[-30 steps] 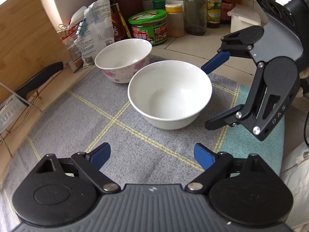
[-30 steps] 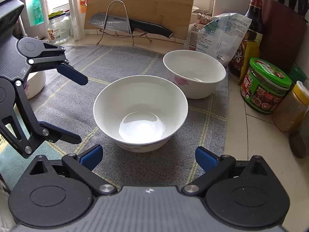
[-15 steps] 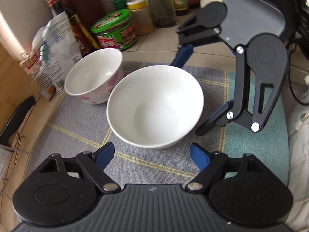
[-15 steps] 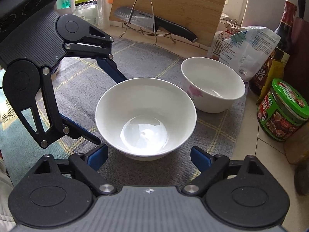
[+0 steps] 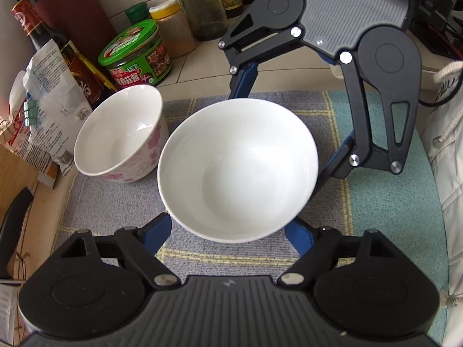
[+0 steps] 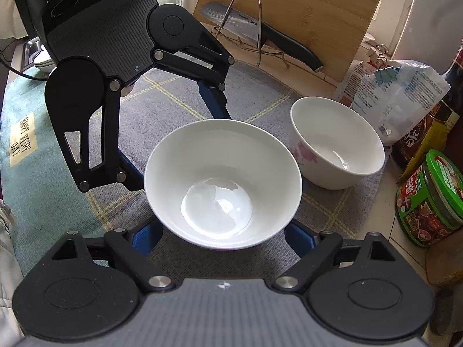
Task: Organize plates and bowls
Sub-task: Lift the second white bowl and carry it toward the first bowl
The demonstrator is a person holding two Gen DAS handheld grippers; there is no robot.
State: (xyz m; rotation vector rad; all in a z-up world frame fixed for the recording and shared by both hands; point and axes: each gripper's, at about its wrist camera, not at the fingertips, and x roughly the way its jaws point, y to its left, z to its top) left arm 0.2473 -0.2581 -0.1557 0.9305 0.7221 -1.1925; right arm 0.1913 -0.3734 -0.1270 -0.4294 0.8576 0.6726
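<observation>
- The left gripper [image 5: 228, 231] points steeply down, its blue fingers [image 5: 157, 232] spread to either side of the plain white bowl [image 5: 237, 170]. In the right wrist view they press on the bowl's wall from two sides, pinching it.
- The right gripper [image 6: 224, 235] also points steeply down and straddles the same bowl crosswise to the left one. Its fingers [image 6: 301, 238] are closing with the bowl between them. Their tips are hidden under the rim, so I cannot tell whether they touch it.
- The plain white bowl stands upright, mouth up, in the middle of the grey checked mat [image 5: 115, 208] on the bench [image 5: 202, 60]. It is round, so it has no long axis, and it is empty.
- Just beside it stands a floral bowl [image 5: 121, 133], also upright and empty, nearer the bench's back edge.
- Beyond the floral bowl are a clipped plastic bag [image 5: 49, 101], a dark sauce bottle [image 5: 78, 66] and a green-lidded jar [image 5: 136, 55] with dark contents.
- Only the left wrist view shows a yellow-lidded jar [image 5: 173, 29] of brown powder and a glass bottle [image 5: 202, 3] behind it.
- Only the right wrist view shows a wooden cutting board [image 6: 303, 14] standing on edge, a knife [image 6: 260, 34] lying across a wire rack [image 6: 246, 14], and a label [image 6: 23, 138] on the mat's teal border.
</observation>
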